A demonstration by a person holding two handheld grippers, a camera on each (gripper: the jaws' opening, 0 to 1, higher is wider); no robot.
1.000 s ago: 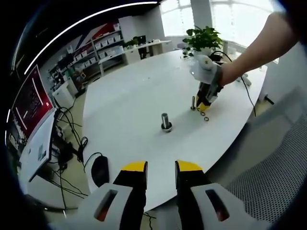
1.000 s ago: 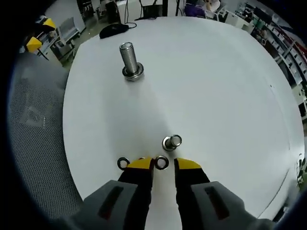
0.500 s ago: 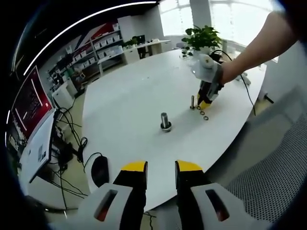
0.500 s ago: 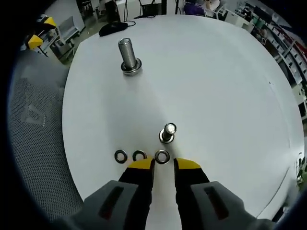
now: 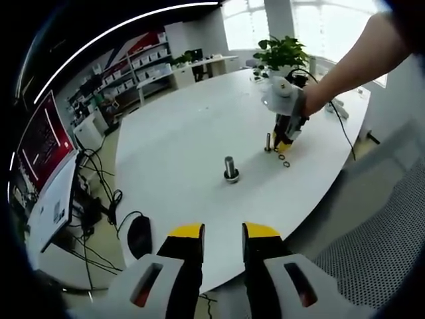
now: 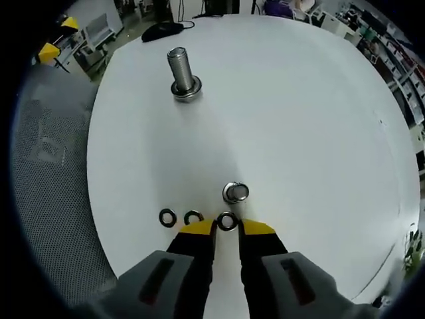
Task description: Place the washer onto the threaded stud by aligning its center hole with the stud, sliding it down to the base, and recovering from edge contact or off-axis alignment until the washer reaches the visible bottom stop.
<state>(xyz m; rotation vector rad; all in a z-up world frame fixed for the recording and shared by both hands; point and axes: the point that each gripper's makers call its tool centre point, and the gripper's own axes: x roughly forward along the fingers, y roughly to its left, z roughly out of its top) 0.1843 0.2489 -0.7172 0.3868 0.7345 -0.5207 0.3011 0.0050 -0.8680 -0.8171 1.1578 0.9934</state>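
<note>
While its yellow-tipped jaws stand a little apart with nothing between them, the right gripper hangs low over the white table, its tips just short of a washer. Two more washers lie in a row to that one's left. A short stud stands just beyond the row, and a taller stud stands well apart, farther up the table. The left gripper, jaws parted and empty, sits off the table's near edge beside a black mouse.
</note>
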